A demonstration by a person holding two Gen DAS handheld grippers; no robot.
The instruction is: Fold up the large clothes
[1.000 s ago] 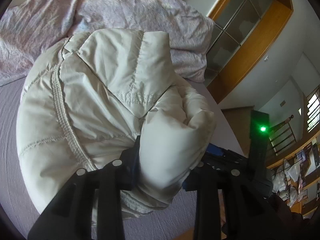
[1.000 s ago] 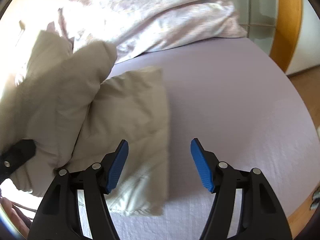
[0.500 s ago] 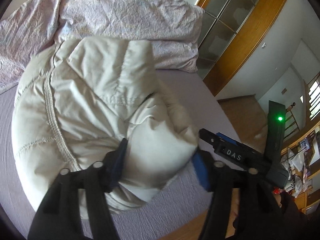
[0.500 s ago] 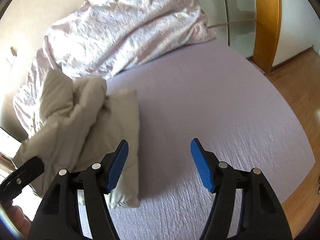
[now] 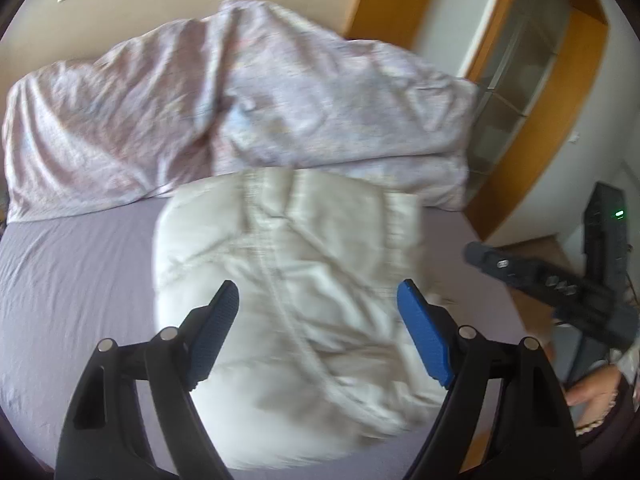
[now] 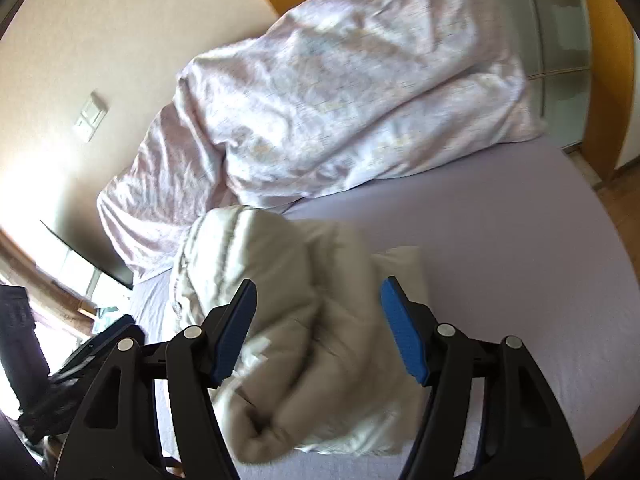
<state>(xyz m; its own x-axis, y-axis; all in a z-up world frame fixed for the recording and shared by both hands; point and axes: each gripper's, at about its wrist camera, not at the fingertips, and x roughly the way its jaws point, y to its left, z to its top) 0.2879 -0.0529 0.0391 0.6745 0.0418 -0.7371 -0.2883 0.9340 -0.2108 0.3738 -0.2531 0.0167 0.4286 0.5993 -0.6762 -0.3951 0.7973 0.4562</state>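
A cream padded jacket (image 5: 296, 280) lies bunched in a thick bundle on the lilac bed sheet (image 5: 76, 264). My left gripper (image 5: 320, 324) hangs above it with its jaws opening; the blue pads stand clear of the cloth and nothing is gripped. In the right wrist view the same jacket (image 6: 316, 344) lies below my right gripper (image 6: 318, 330), which is open and holds nothing. The right gripper's black body (image 5: 560, 292) shows at the right edge of the left wrist view, with a hand (image 5: 596, 396) under it.
A crumpled pink-and-white duvet (image 5: 248, 112) is heaped along the far side of the bed, touching the jacket's far edge. A wooden-framed glass cabinet (image 5: 532, 92) stands at the right. Bare sheet (image 6: 500, 248) spreads to the right of the jacket; the wooden floor lies past the bed edge.
My left gripper let go of the jacket fold, opened wide and pulled up and back. The right gripper also rose and swung over the jacket, still open. The jacket settled on the bed.
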